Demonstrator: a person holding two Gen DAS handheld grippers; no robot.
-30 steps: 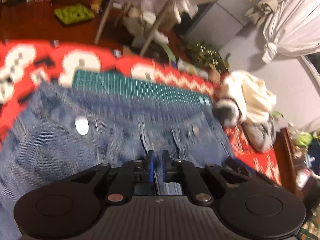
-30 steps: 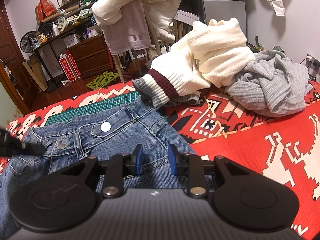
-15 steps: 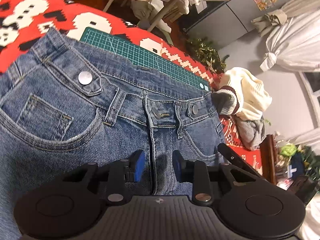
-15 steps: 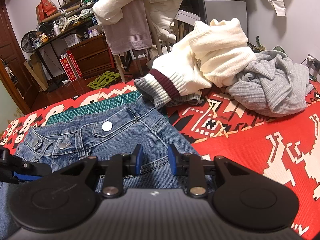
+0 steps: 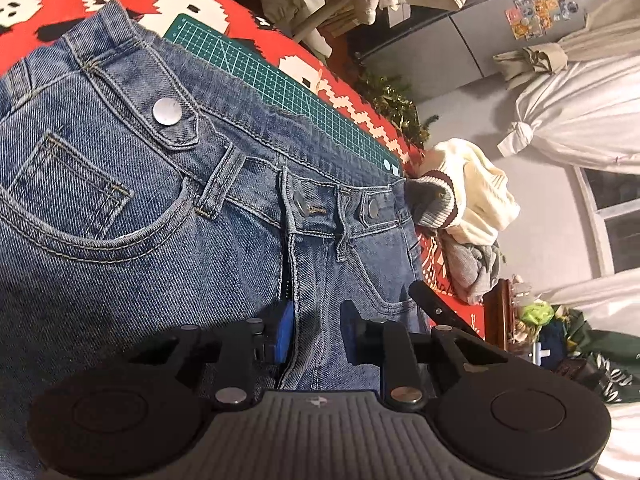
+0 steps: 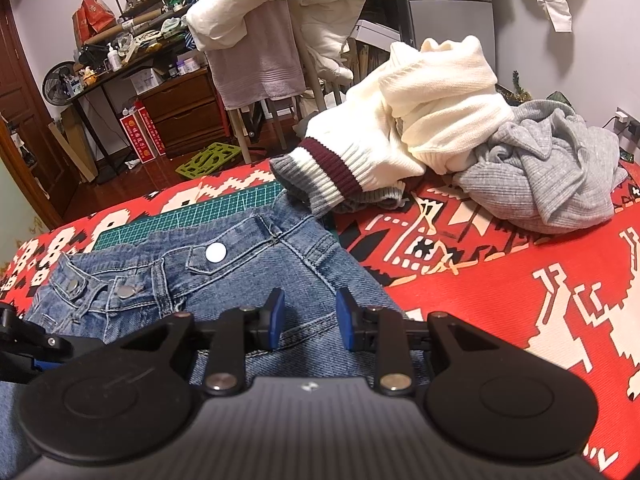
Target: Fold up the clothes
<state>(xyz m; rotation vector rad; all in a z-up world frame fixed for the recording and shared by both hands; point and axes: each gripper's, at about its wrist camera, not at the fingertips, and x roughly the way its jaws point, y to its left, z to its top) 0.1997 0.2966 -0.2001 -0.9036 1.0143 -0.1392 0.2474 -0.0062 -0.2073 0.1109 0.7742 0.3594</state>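
Blue jeans [image 5: 168, 220] lie flat on the red patterned cover, waistband toward the far side, front up. My left gripper [image 5: 316, 334] hovers open just above the fly seam, with denim showing between its blue pads. In the right wrist view the same jeans [image 6: 248, 272] fill the lower left, and my right gripper [image 6: 310, 320] stands open above the hip area near the right side seam. The other gripper's black finger [image 6: 24, 340] pokes in at the left edge. Neither gripper holds cloth.
A cream sweater with a maroon-striped cuff [image 6: 420, 124] and a grey knit top [image 6: 552, 172] lie heaped at the far right of the cover [image 6: 520, 288]. A green cutting mat [image 5: 280, 80] peeks from under the waistband. Beyond stands a chair draped with clothes [image 6: 280, 40].
My left gripper opened from nearly shut and moved closer over the jeans' fly. The right gripper stayed open and drifted slightly.
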